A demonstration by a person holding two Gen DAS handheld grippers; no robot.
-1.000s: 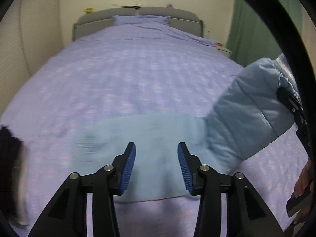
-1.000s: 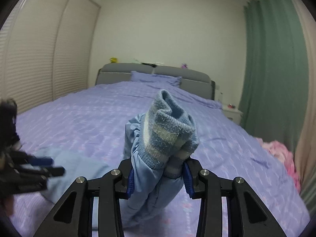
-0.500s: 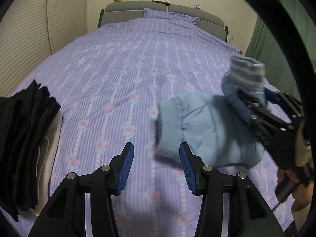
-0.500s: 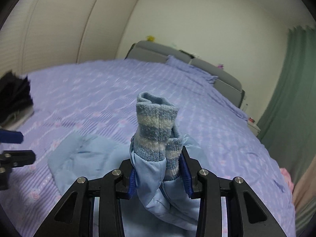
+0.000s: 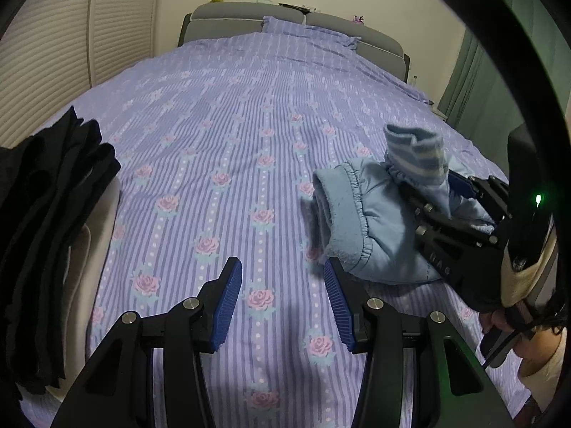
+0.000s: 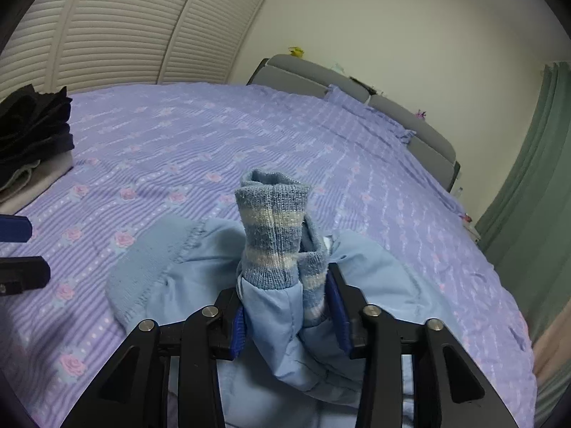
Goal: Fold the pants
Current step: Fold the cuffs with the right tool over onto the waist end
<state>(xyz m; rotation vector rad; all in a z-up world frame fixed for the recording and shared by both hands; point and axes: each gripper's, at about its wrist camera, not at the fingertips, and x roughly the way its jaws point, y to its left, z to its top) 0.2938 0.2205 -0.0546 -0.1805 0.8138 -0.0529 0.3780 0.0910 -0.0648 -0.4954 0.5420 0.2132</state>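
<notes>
The light blue padded pants lie folded in a bundle on the purple bedspread, waistband to the left. My right gripper is shut on the pants' leg ends, and the striped knit cuffs stick up between its fingers. It also shows in the left wrist view, low over the bundle. My left gripper is open and empty, just left of the pants' waistband, above bare bedspread.
A stack of folded black clothes on pale fabric sits at the bed's left edge, also in the right wrist view. A pillow and grey headboard are far back. A green curtain hangs at right.
The right gripper has brought the leg ends down over the pants, which now lie bunched on the bed. My left gripper has drawn back left off the pants, still open.
</notes>
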